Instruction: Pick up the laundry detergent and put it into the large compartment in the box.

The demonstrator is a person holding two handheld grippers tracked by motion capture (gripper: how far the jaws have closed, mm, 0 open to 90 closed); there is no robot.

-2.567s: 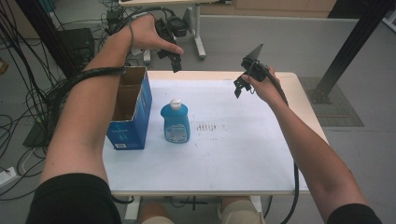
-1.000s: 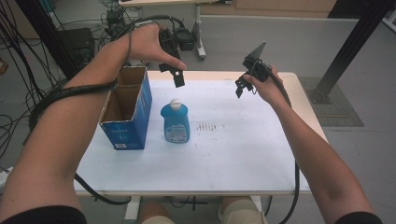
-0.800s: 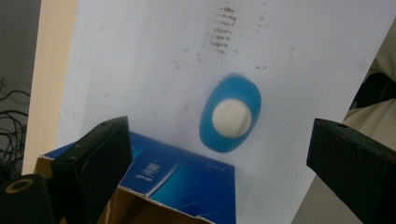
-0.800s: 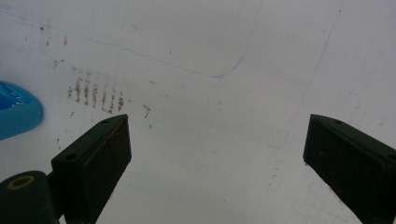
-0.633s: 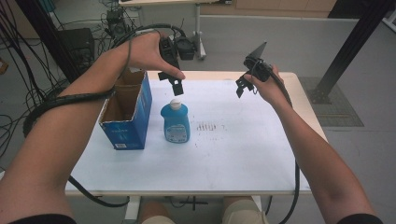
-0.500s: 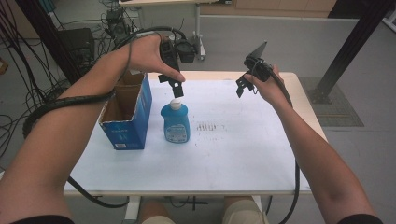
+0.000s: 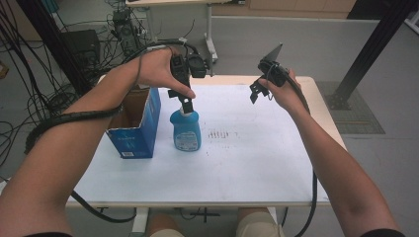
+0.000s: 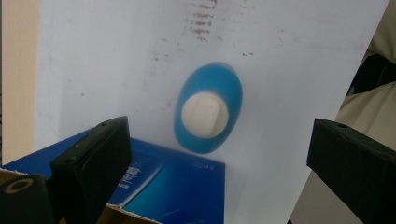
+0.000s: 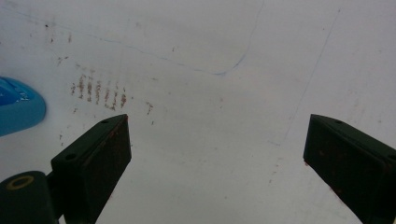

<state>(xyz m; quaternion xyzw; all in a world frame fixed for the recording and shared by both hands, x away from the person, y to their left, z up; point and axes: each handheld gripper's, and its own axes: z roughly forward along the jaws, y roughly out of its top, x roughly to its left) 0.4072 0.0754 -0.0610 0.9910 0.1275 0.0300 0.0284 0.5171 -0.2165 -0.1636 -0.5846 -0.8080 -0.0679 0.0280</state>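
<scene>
- The blue bottle (image 7: 186, 131) stands upright on the white tabletop (image 7: 247, 163), just beside the open blue carton (image 7: 136, 121), near but not clearly touching it.
- The left gripper (image 7: 186, 105) hangs right over the bottle's white cap (image 7: 185, 112); its fingers (image 8: 93, 163) are spread wide, holding nothing, with the cap between them further down.
- The right gripper (image 7: 254, 94) is held well off to the side above bare tabletop, its fingers (image 9: 93, 163) likewise wide apart and empty.
- Handling, as a judgement: a plastic squeeze bottle, stiff at the cap and neck, springy in the flat body, smooth and likely a little slippery. How full it is cannot be told, so its weight is uncertain; probably light to moderate.
- The best hold is probably across the narrow width of the body just under the shoulder, or on the cap and neck; a hard squeeze on the broad faces could buckle them.
- The left gripper view gives the bottle's oval outline from above and the cap's flat lid, which the high view does not; it is somewhat blurred.
- The high view gives the bottle's height and label face, and the carton's open top.
- The right gripper view catches just an edge of the bottle (image 9: 18, 109) and brown marks (image 9: 98, 91) on the tabletop.
</scene>
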